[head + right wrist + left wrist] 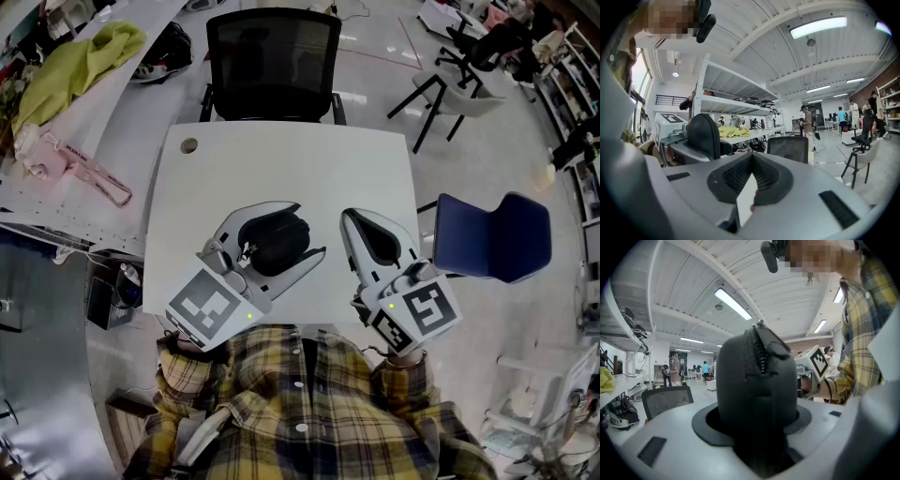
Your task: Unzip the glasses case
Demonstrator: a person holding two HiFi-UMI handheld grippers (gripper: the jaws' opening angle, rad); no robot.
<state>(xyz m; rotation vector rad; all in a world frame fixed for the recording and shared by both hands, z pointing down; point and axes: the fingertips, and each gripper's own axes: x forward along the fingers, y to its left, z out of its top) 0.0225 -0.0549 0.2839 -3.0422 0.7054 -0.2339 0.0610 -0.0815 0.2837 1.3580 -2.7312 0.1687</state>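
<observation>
A black glasses case [278, 246] sits between the jaws of my left gripper [305, 230] over the near part of the white table [281, 159]. In the left gripper view the case [757, 390] stands on end and fills the gap of that gripper [757, 427]. Its zipper [761, 352] runs down the upper front and looks closed. My right gripper [352, 217] lies just right of the case, pointing away from me. Its jaws are shut with nothing between them. The right gripper view shows the pads meeting at that gripper [751, 159], with the case [704, 136] off to the left.
A black mesh office chair [272, 61] stands at the table's far edge, and a blue chair [492, 234] at its right. A second table on the left carries a yellow-green cloth [80, 66] and a pink object [84, 169]. A round cable hole [189, 145] marks the far left corner.
</observation>
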